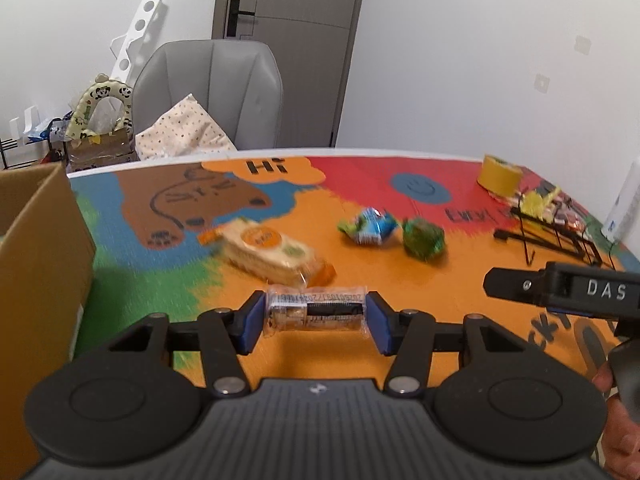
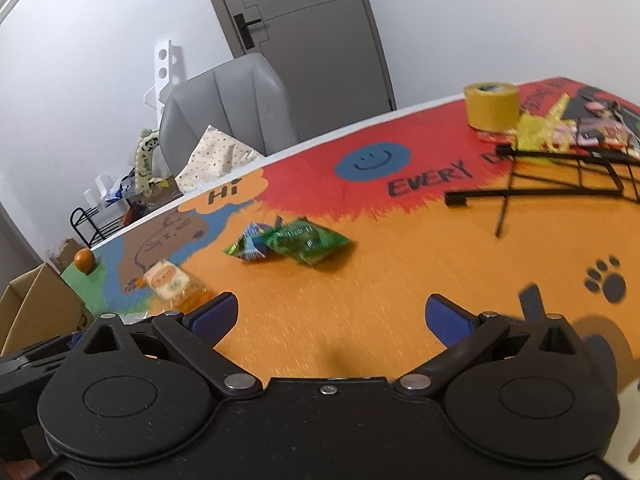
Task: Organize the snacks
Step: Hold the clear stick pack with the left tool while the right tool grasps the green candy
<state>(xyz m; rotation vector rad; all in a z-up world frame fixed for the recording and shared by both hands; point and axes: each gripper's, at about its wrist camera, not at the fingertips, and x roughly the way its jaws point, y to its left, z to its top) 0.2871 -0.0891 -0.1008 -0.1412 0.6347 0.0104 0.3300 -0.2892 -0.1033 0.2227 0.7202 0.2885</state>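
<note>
My left gripper point(image 1: 316, 317) is shut on a small clear-wrapped snack bar point(image 1: 316, 308), which spans crosswise between the blue pads just above the colourful table mat point(image 1: 400, 280). On the mat beyond it lie a white-and-orange cracker pack point(image 1: 272, 250) point(image 2: 168, 280), a blue-green packet point(image 1: 370, 226) point(image 2: 250, 246) and a green packet point(image 1: 424, 238) point(image 2: 308, 242). My right gripper point(image 2: 332, 312) stands open over bare orange mat with nothing between its fingers; the green packets lie ahead of it. Its side shows at the right edge of the left wrist view.
A cardboard box point(image 1: 36, 260) point(image 2: 36, 304) stands at the table's left end. A black wire rack point(image 1: 560, 236) point(image 2: 560, 184) holding several snacks and a yellow tape roll point(image 1: 500, 176) point(image 2: 492, 106) sit far right. An orange point(image 2: 84, 260) lies near the box. A grey chair point(image 1: 212, 92) stands behind the table.
</note>
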